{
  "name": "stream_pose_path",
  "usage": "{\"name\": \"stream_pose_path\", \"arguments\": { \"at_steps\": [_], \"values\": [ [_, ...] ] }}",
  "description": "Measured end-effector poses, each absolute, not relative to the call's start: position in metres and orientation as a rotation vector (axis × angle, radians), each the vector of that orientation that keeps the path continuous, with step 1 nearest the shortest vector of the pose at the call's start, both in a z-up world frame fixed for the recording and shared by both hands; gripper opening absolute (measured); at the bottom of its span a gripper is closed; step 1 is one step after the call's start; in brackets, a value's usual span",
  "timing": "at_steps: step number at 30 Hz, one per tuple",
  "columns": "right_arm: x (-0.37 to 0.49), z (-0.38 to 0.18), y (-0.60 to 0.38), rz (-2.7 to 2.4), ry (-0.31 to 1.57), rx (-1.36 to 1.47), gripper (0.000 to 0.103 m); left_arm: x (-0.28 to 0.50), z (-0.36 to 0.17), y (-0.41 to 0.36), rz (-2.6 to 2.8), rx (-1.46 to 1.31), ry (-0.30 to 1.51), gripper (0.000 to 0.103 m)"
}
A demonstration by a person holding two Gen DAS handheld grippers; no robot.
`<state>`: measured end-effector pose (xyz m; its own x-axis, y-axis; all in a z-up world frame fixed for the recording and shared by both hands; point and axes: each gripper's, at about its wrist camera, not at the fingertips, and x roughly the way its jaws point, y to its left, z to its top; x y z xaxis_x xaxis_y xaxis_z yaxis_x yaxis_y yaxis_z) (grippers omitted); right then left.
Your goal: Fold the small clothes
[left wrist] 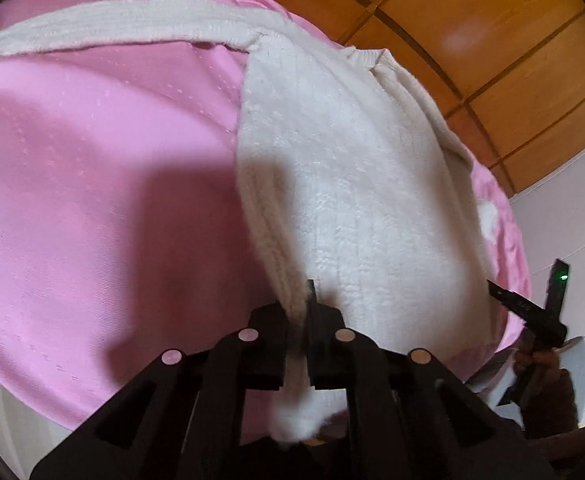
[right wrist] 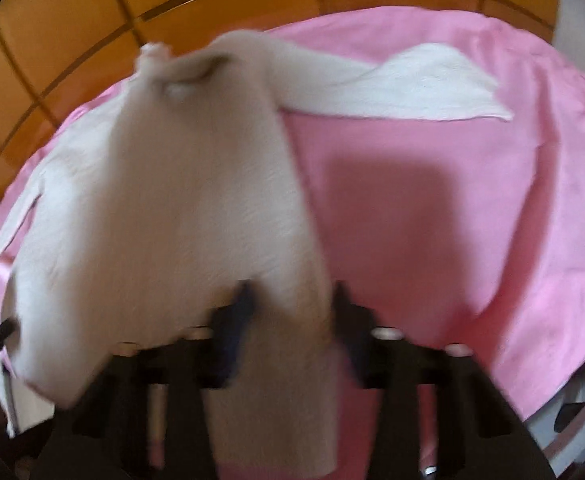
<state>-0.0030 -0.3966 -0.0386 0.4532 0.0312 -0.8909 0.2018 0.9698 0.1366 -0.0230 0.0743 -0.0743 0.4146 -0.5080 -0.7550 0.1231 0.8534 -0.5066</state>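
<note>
Nearest us, low in both frames, our left gripper [left wrist: 298, 312] and, though blurred, seemingly our right gripper [right wrist: 292, 304] each pinch the near hem of the white garment [left wrist: 344, 184], holding it over the pink sheet [left wrist: 92, 140] for folding.

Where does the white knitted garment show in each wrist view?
Left wrist: white garment runs from centre down into the left gripper, one sleeve stretching top left.
Right wrist: it fills the left and centre, blurred, hanging between the right gripper's fingers.
Shared landmark: the pink sheet beneath it.
</note>
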Motion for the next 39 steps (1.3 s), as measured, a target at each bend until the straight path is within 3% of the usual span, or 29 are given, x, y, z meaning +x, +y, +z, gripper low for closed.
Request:
{"name": "stream_pose_path", "arguments": {
  "at_steps": [5,9,10,11,12,14,15,21,29,30,32,33,39],
  "values": [
    [-0.021,-0.004,-0.384,-0.002,1.062,0.239,0.005,-0.033,-0.047,0.107,-0.364,-0.382,1.037,0.004],
    [-0.03,-0.023,-0.381,0.03,1.143,0.203,0.005,-0.032,-0.057,0.111,-0.313,-0.351,1.089,0.008],
    [-0.03,-0.028,-0.381,0.032,1.151,0.207,0.005,-0.03,-0.059,0.109,-0.296,-0.344,1.095,0.014],
    [-0.027,-0.031,-0.387,0.031,1.148,0.231,0.006,-0.028,-0.059,0.109,-0.258,-0.34,1.089,0.027],
    [-0.022,-0.027,-0.396,0.029,1.129,0.26,0.01,-0.026,-0.055,0.11,-0.246,-0.347,1.074,0.032],
    [-0.014,-0.012,-0.411,-0.054,1.046,0.209,0.041,-0.022,-0.038,0.114,-0.231,-0.355,1.014,0.04],
    [-0.009,-0.006,-0.419,-0.101,1.007,0.182,0.045,-0.02,-0.03,0.114,-0.226,-0.352,0.987,0.04],
    [0.061,-0.02,-0.469,-0.334,0.943,-0.143,0.045,0.0,0.003,0.087,-0.264,-0.3,0.894,0.046],
    [0.107,-0.065,-0.506,-0.298,0.993,-0.289,0.046,0.018,-0.017,0.038,-0.314,-0.283,0.994,0.05],
    [0.112,-0.066,-0.508,-0.296,0.995,-0.289,0.042,0.02,-0.021,0.034,-0.322,-0.29,1.012,0.05],
    [0.123,-0.069,-0.513,-0.279,1.014,-0.269,0.014,0.025,-0.024,0.021,-0.336,-0.279,1.03,0.05],
    [0.129,-0.07,-0.513,-0.292,1.016,-0.289,0.007,0.027,-0.024,0.015,-0.342,-0.265,1.031,0.05],
    [0.108,-0.008,-0.52,-0.369,0.892,-0.229,0.004,0.03,-0.017,-0.011,-0.403,-0.186,1.013,0.051]
  ]
}}
